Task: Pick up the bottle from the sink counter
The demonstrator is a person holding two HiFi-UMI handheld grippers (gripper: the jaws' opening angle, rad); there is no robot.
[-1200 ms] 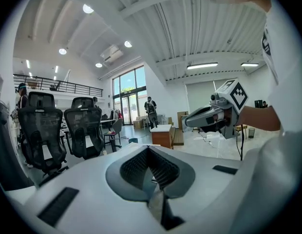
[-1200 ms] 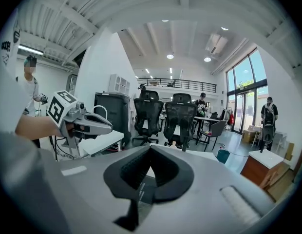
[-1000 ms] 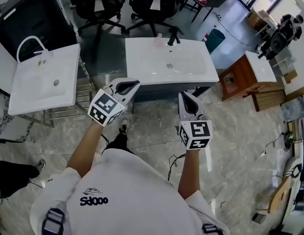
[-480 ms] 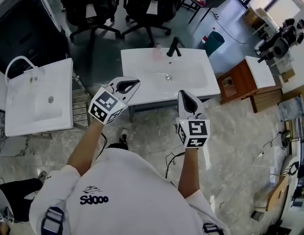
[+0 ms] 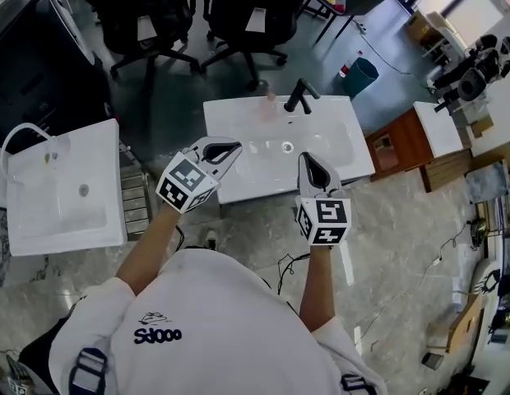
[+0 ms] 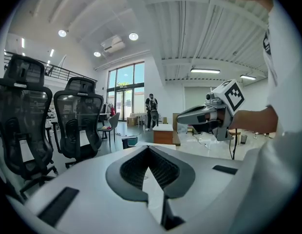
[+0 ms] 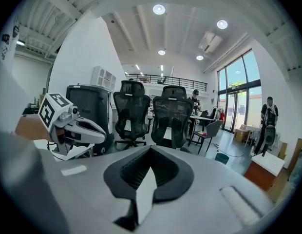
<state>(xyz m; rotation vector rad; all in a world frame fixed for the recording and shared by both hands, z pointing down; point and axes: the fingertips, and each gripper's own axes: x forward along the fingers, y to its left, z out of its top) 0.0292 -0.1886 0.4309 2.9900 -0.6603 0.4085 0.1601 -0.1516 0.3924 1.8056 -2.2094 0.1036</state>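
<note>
A small pale pink bottle (image 5: pixel 270 99) stands at the far edge of the white sink counter (image 5: pixel 337 159), just left of the black faucet (image 5: pixel 299 97). My left gripper (image 5: pixel 235 147) hovers over the counter's near left corner, shut with nothing in it; its jaws (image 6: pixel 150 149) meet at the tips. My right gripper (image 5: pixel 308 156) is over the near edge, right of the drain, also shut and empty (image 7: pixel 151 150). Both are well short of the bottle. Each gripper view shows the other gripper (image 6: pixel 209 115) (image 7: pixel 68 126), not the bottle.
A second white sink (image 5: pixel 57 192) with a white faucet stands at the left, a metal rack (image 5: pixel 136 196) between the two. Black office chairs (image 5: pixel 247 11) sit behind the counter. A teal bin (image 5: pixel 362 74) and a wooden cabinet (image 5: pixel 403 142) are at the right.
The sink counter has come nearer and lower in the head view. Both grippers, which were short of its front edge, now reach over it. Both stay shut.
</note>
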